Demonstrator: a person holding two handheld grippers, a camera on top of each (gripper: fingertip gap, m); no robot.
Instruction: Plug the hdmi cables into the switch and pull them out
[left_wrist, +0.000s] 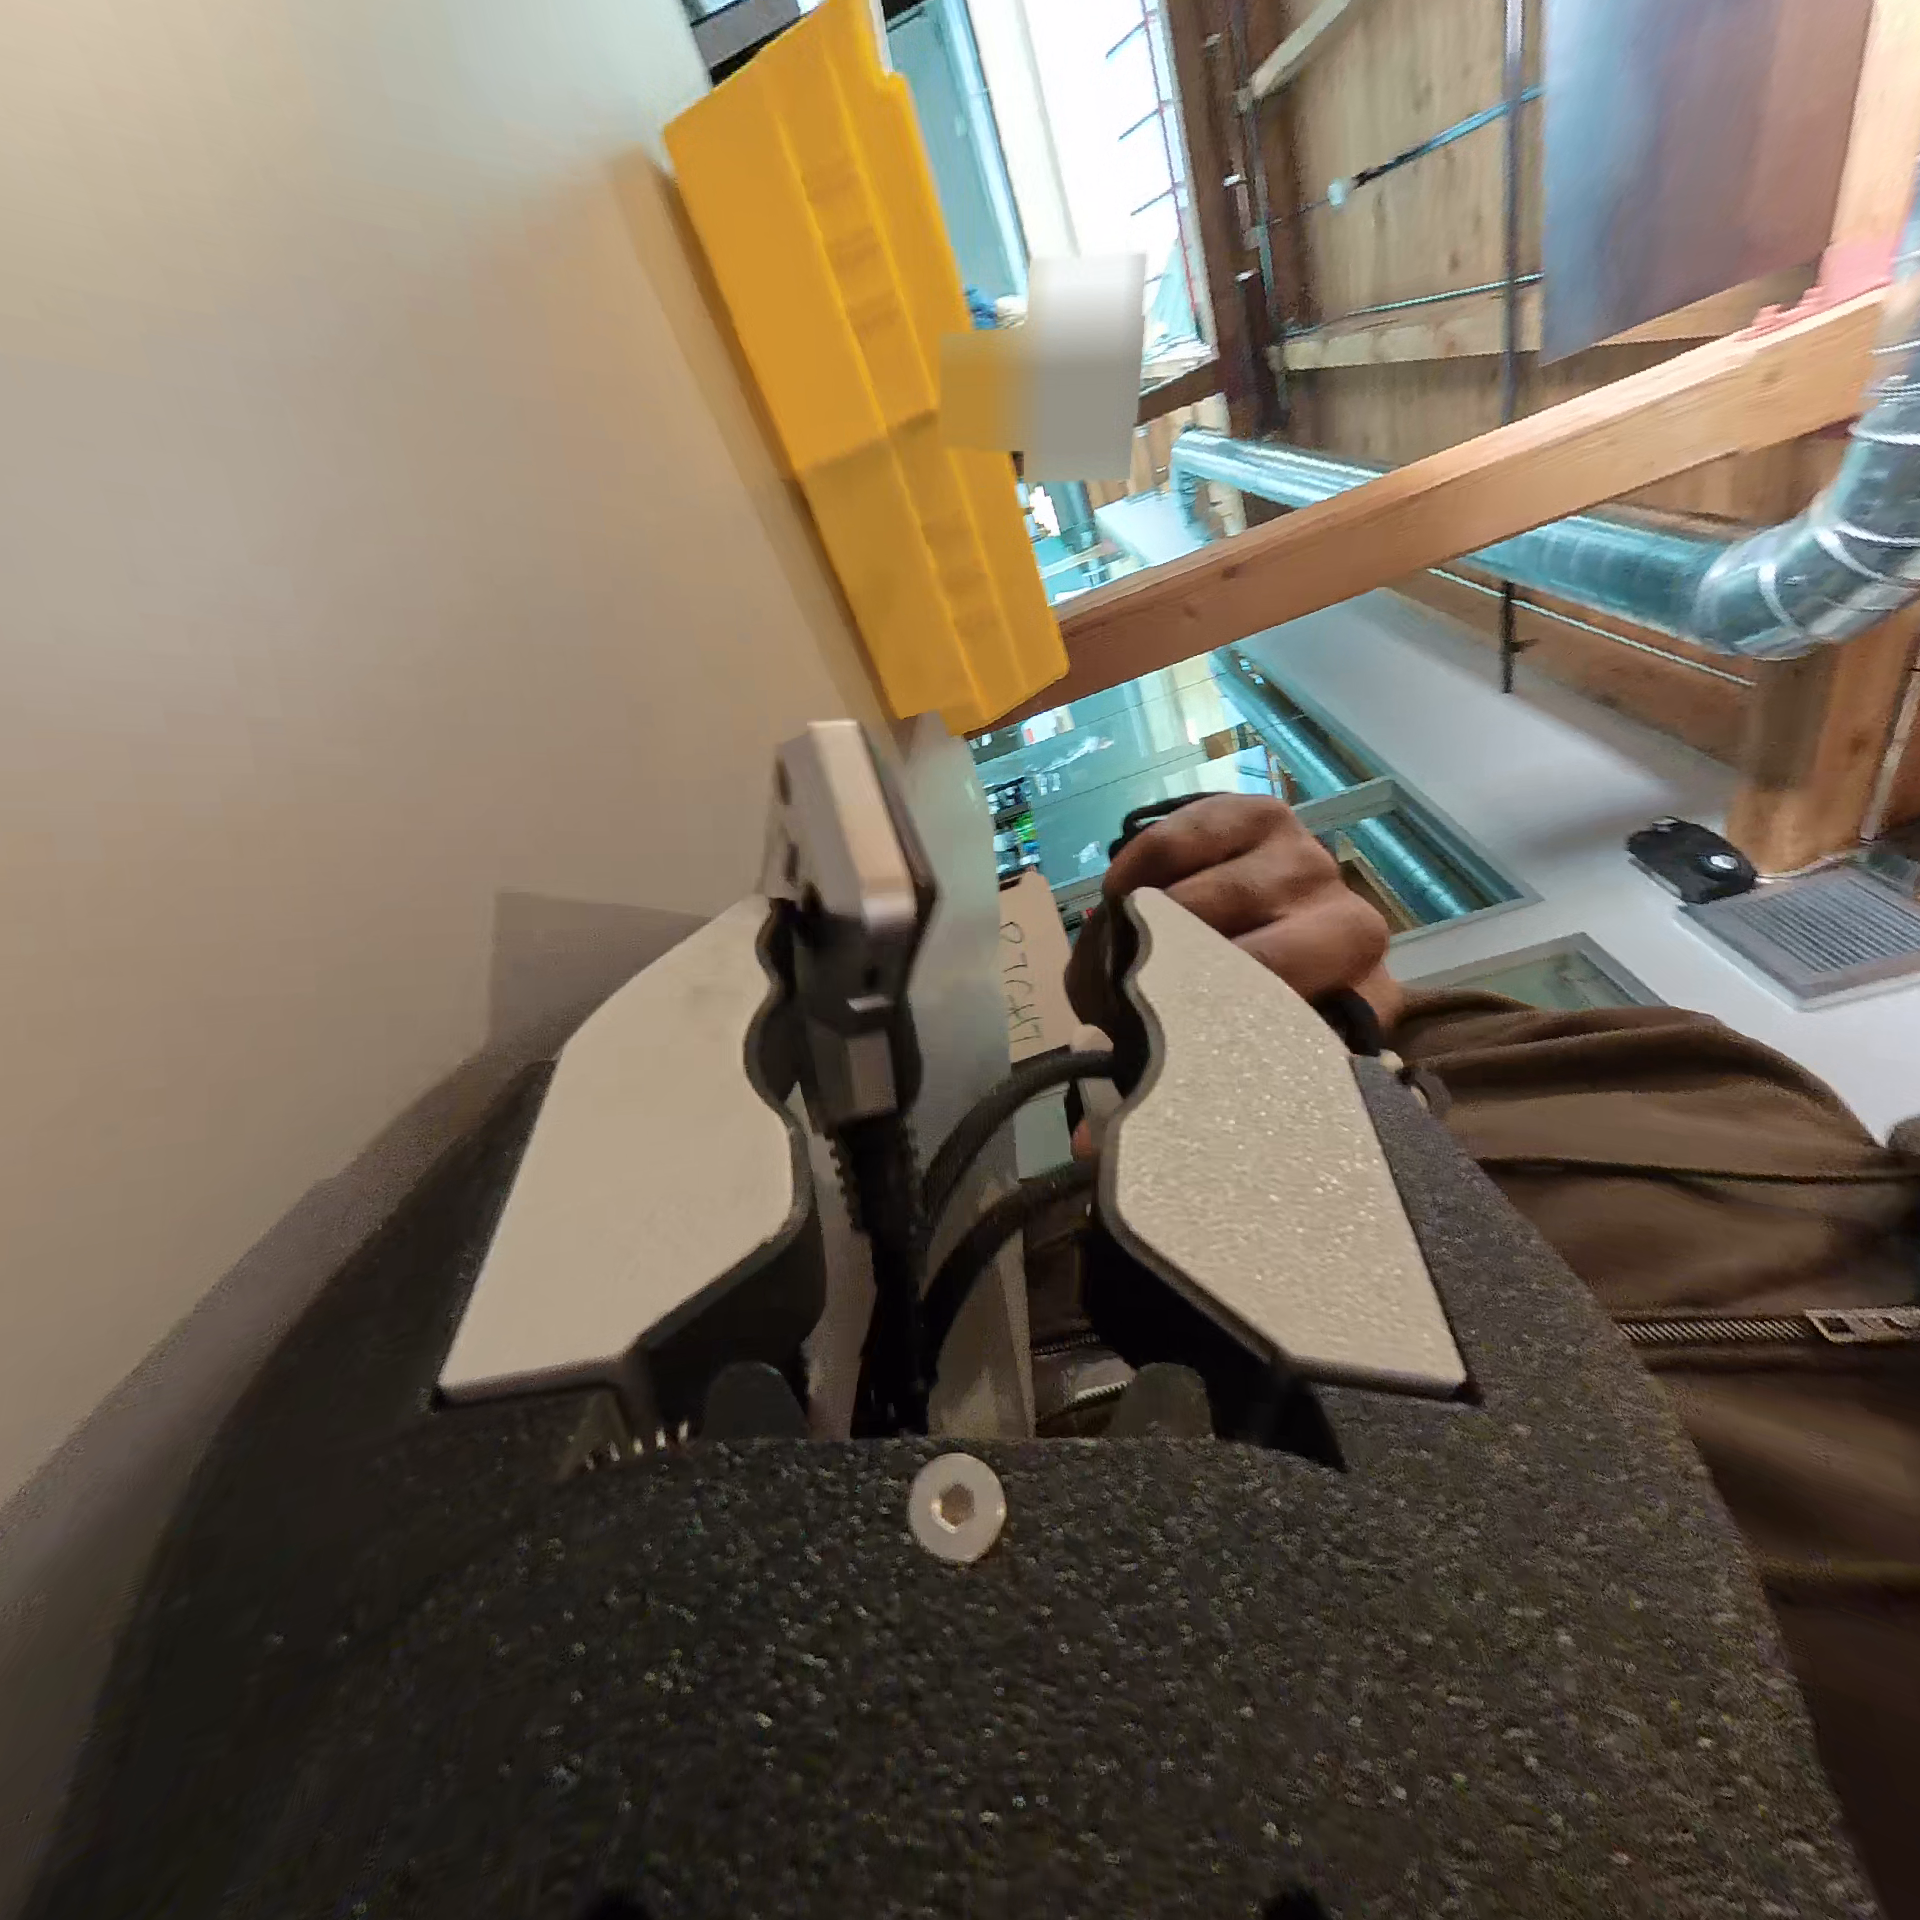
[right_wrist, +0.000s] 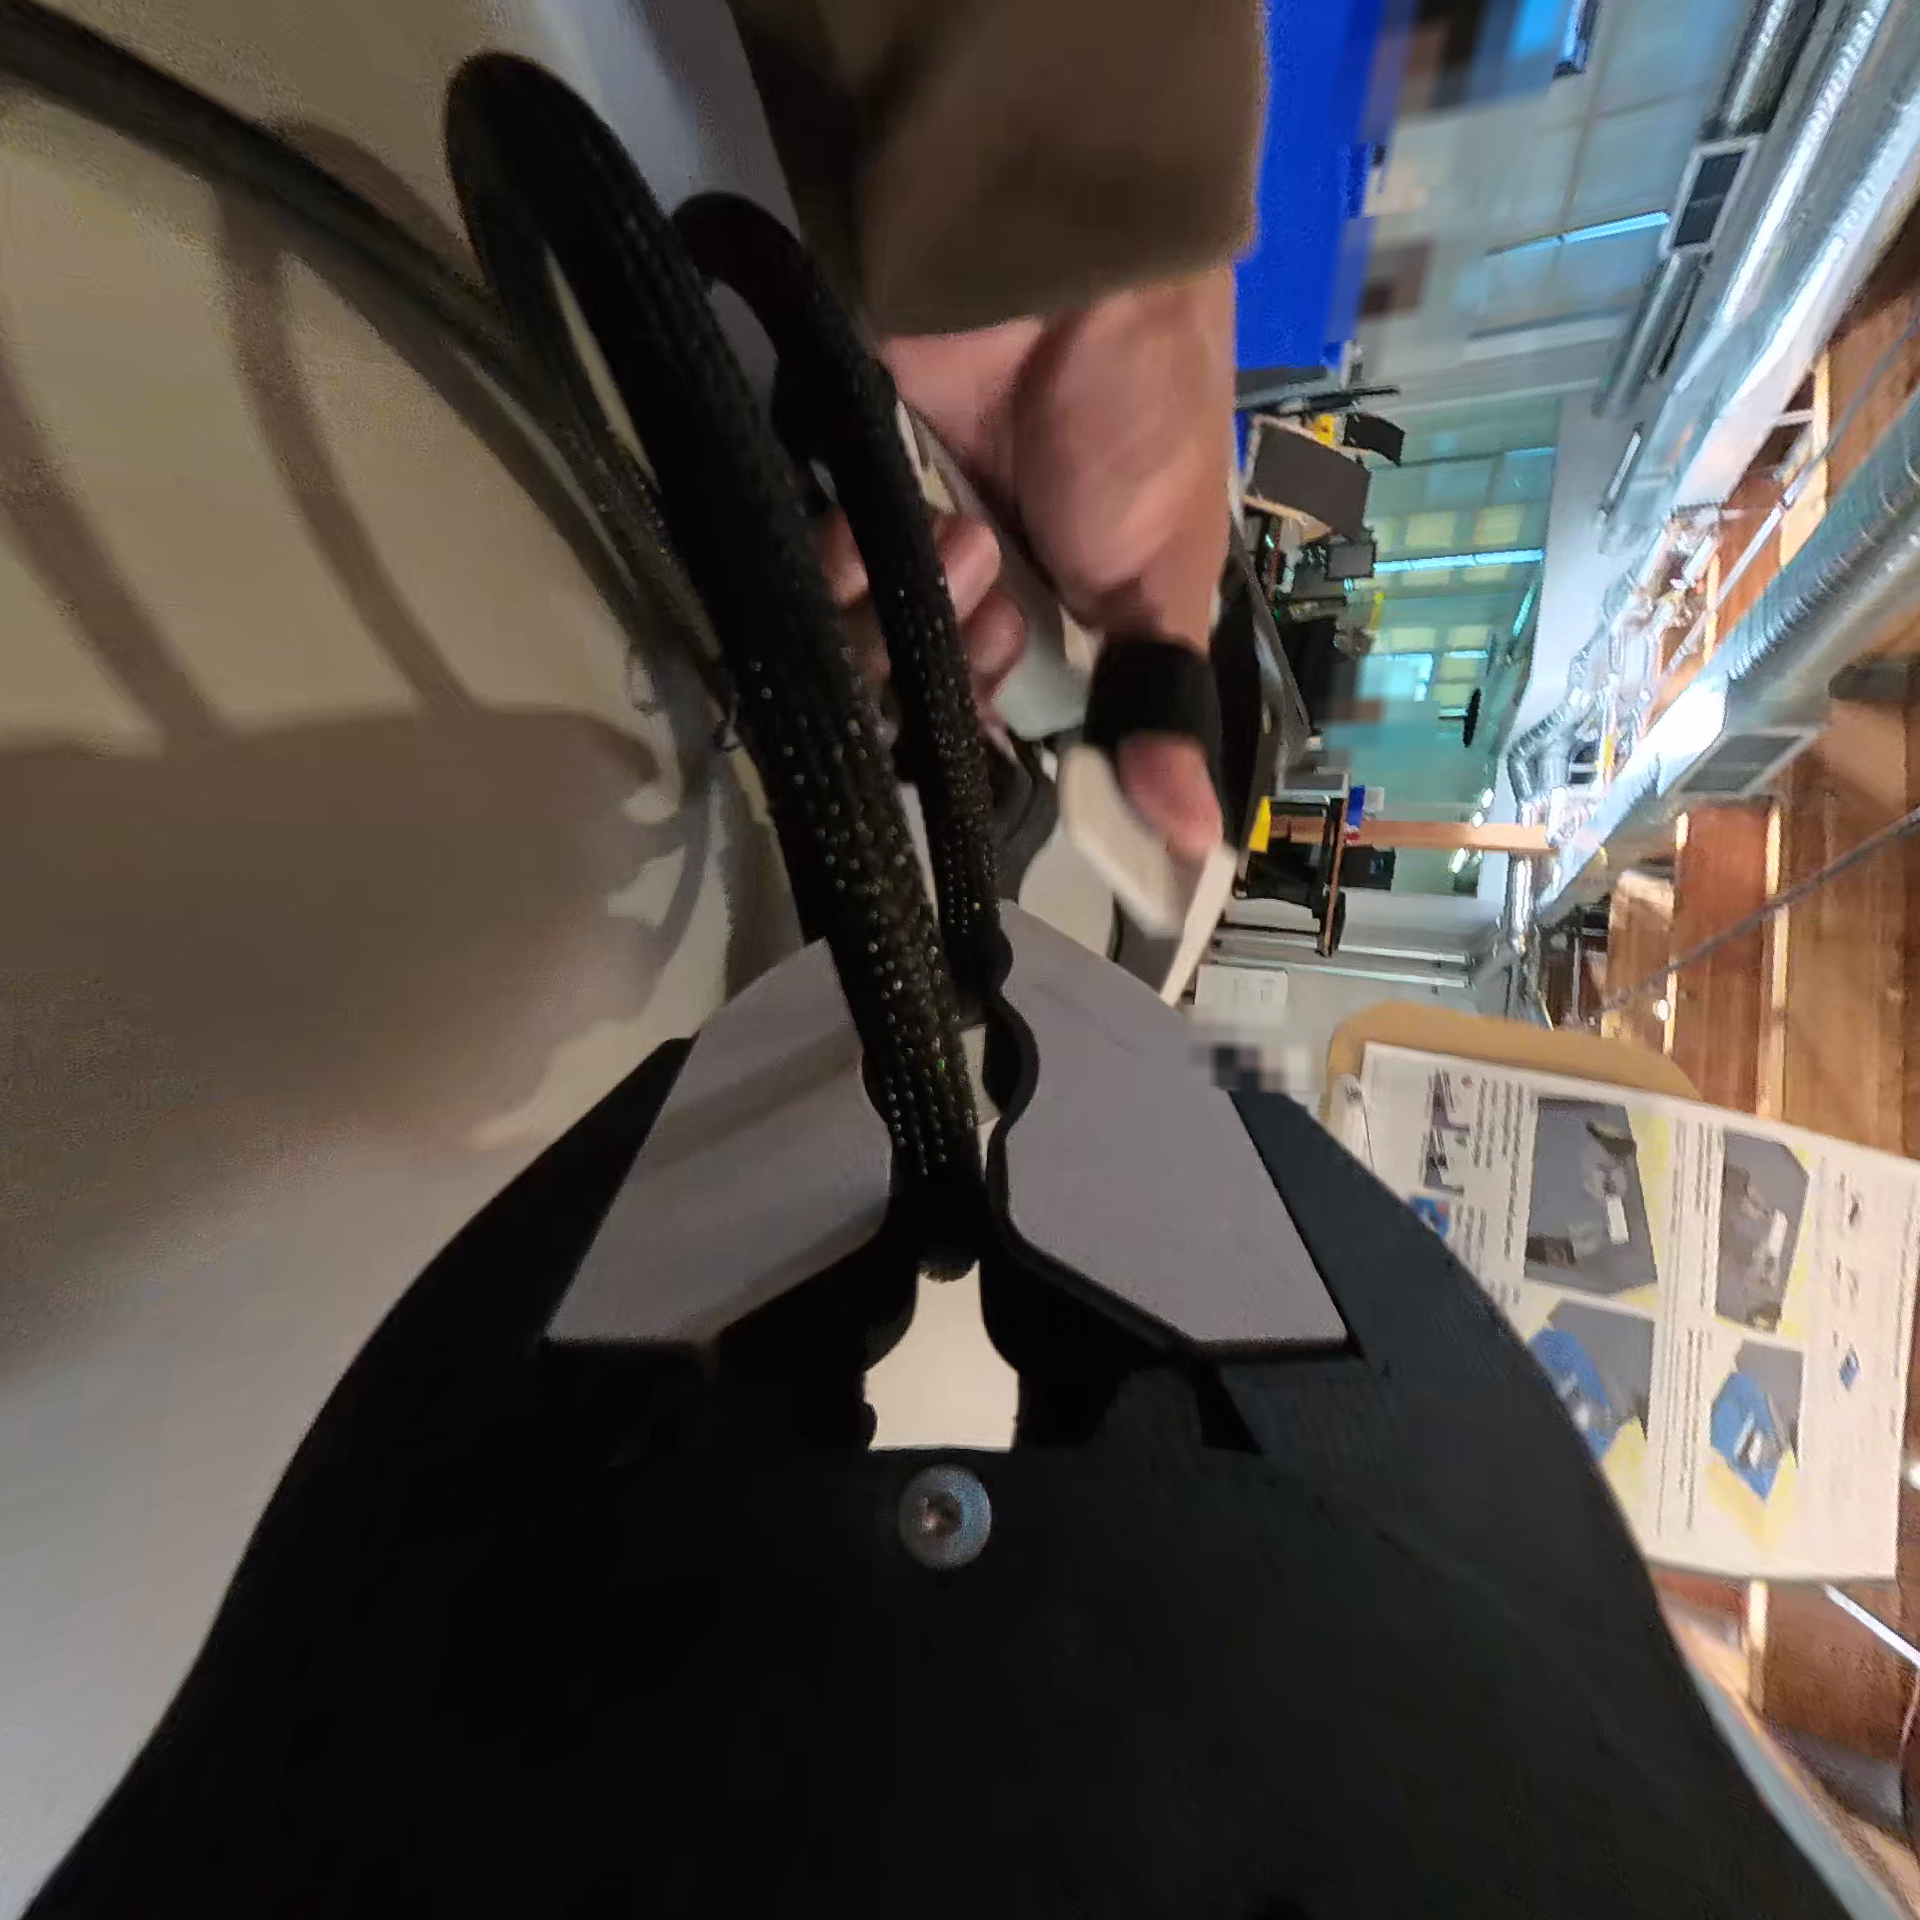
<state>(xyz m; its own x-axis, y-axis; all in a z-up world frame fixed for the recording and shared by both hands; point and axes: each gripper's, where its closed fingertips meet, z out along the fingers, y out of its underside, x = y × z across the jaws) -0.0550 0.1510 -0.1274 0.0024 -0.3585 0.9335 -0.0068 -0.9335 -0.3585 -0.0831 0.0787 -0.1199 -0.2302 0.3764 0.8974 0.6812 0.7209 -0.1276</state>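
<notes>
Both views are tipped sideways and blurred. A pale cream worktop (left_wrist: 312, 520) fills the left of each view. Beyond it lies a workshop-like room with wooden beams (left_wrist: 1455, 488), silver ventilation ducts (left_wrist: 1558, 551) and glazed partitions. A yellow plastic bin (left_wrist: 873, 416) stands on the worktop's far part. In the right wrist view a printed sheet with photographs (right_wrist: 1621, 1330) hangs at the near right.

The left tool (left_wrist: 951, 935) has its grey fingers (left_wrist: 665, 1143) set wide apart. Between them sits a flat silver device with rounded corners (left_wrist: 852, 852), edge-on, with a plug and a black braided cable (left_wrist: 883, 1174) leading from its near end back toward the tool body. The device lies against the left finger's inner edge. Whether the right finger touches it cannot be told. Behind that right finger, a hand (left_wrist: 1247, 904) in a brown sleeve (left_wrist: 1662, 1164) grips a handle.

The right tool (right_wrist: 971, 1029) has its fingers drawn narrow around a thick black braided cable (right_wrist: 914, 1039) flecked with small light dots. The cable runs up from between the fingers, loops over, and passes a hand (right_wrist: 1101, 499) with a black strap round one finger (right_wrist: 1153, 691). That hand holds a white handle (right_wrist: 1049, 675), just beyond the fingertips.
</notes>
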